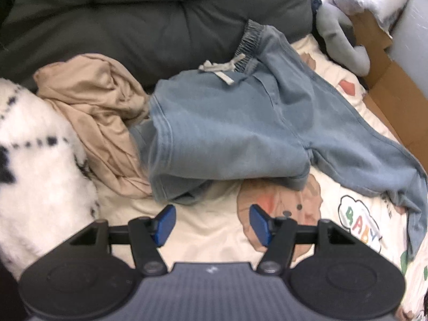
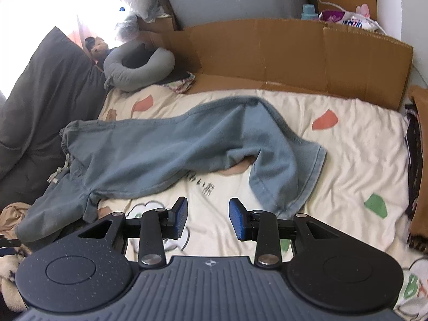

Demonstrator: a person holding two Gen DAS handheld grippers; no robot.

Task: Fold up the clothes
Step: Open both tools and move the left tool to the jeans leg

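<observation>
Bed sheet, cream with cartoon prints, takes up most of both views, dark grey cushions along one side and flattened cardboard along the far edge

Blue jeans sprawl across the middle of the sheet, elastic waistband with drawstring pushed up against the cushions, one leg running out toward the cardboard and bending back with its hem near the right tool, other leg bunched and partly doubled under itself just beyond the left tool. Not flat, not aligned, no clean crease anywhere, so I'd call the fold barely started: legs need straightening, laying one over the other, then folding up

Beige garment crumpled in a heap touching the jeans, looks unfolded too, likely next in line. White fluffy blanket with dark marks beside it. Grey neck pillow off in the corner, not part of the job

Left gripper released, jaws apart, nothing between them, hovering over bare sheet just short of the bunched leg. Right gripper also released and empty, narrower gap, over sheet beside the hem

No folded clothes visible anywhere
</observation>
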